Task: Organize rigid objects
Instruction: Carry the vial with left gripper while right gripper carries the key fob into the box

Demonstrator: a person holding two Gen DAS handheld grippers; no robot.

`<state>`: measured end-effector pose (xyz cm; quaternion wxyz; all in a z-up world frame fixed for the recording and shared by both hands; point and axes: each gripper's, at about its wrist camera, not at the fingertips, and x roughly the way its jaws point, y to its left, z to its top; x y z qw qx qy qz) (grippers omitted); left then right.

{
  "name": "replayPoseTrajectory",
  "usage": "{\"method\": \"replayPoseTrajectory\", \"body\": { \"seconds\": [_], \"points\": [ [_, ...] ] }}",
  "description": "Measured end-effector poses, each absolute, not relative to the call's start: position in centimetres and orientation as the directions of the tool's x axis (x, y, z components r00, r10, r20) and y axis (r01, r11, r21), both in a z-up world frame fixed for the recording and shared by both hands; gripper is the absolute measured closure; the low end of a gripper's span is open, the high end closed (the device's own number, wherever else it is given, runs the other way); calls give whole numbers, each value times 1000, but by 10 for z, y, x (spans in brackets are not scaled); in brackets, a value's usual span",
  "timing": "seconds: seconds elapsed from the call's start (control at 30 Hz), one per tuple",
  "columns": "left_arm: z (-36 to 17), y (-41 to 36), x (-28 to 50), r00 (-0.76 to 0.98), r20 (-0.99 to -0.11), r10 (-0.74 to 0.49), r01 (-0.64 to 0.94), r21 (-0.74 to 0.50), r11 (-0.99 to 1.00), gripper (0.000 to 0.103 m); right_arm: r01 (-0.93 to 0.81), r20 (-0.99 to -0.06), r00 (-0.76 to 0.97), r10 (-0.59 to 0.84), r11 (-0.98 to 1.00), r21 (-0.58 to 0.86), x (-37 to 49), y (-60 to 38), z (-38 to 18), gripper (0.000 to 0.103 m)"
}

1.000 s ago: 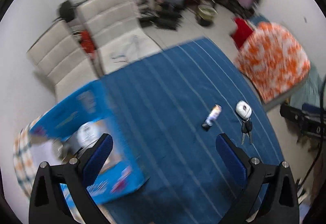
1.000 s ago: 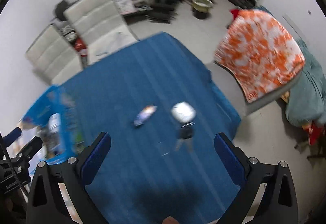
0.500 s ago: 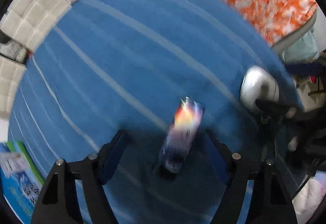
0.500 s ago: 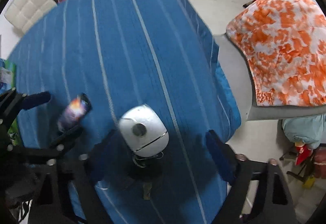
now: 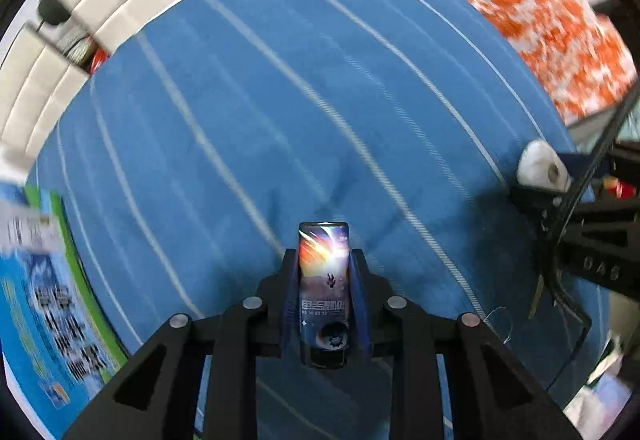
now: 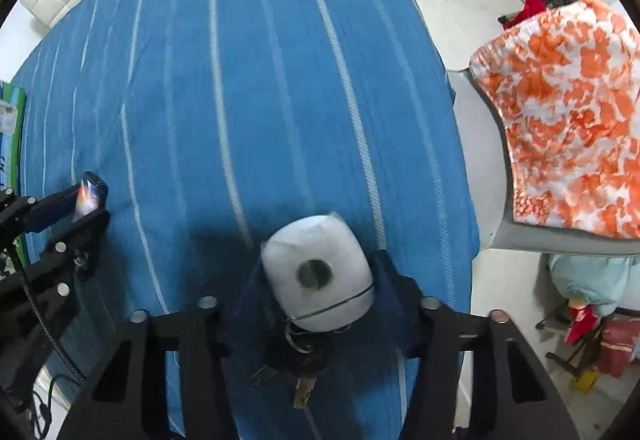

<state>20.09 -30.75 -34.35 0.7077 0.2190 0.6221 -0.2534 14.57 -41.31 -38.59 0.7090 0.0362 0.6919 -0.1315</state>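
Lighter-shaped slim dark case printed with an orange and white starburst sits clamped between the two blue pads of the left tool, whose jaws are pressed together on its long sides; its far end pokes out past the fingertips, over the blue cloth with thin white stripes that covers the surface. In the right wrist view the same case shows far off to the left of the right tool, gripped at the tip of the left tool.

Between the blue pads of the right tool lies a rounded white plastic key fob with a grey round button. A metal ring and a bunch of dark keys trail from it back toward the tool's body. The jaws of the right tool are closing around the fob; whether the pads already press on it I cannot tell. From the left wrist view the fob is far to the right of the left tool, with the right tool reaching in on it.

To the left of the left tool, at the cloth's edge, lies a blue and green printed cardboard box. Beyond the cloth to the right of the right tool is an orange and white patterned blanket.
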Motion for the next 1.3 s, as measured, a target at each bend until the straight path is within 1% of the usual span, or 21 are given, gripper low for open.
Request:
{"method": "replayPoseTrajectory", "body": {
  "seconds": [0.1, 0.2, 0.37, 0.5, 0.73, 0.8, 0.93, 1.07, 1.17, 1.3],
  "points": [
    [-338, -297, 203, 100, -990, -97, 590, -19, 807, 81, 246, -988, 4, -157, 957, -151, 144, -409, -385, 48],
    [-326, -288, 199, 113, -988, -106, 568, -23, 823, 81, 275, -992, 0, -124, 954, -120, 141, -403, -379, 48],
    [-299, -278, 193, 149, -978, -144, 553, -38, 832, 81, 294, -991, 47, -127, 950, -107, 134, -388, -355, 48],
    [-267, -259, 187, 186, -967, -176, 553, -45, 832, 81, 311, -990, 93, -107, 947, -73, 125, -372, -328, 48],
    [-205, -214, 182, 273, -933, -233, 506, -67, 860, 81, 308, -972, 215, -95, 951, -24, 106, -330, -254, 48],
    [-182, -189, 178, 311, -920, -238, 490, -60, 870, 81, 291, -964, 253, -83, 957, -6, 101, -311, -231, 48],
    [-154, -145, 168, 362, -904, -228, 451, -44, 892, 81, 233, -947, 317, -45, 972, 32, 94, -260, -191, 48],
    [-131, -82, 155, 415, -890, -187, 376, -19, 926, 81, 160, -934, 355, 27, 983, 90, 94, -195, -168, 48],
    [-123, -29, 147, 443, -886, -136, 289, -3, 957, 81, 100, -928, 365, 75, 988, 119, 99, -147, -165, 48],
    [-129, 27, 144, 447, -890, -92, 203, 1, 979, 81, 19, -931, 326, 164, 983, 180, 113, -76, -175, 48]
  ]
}}
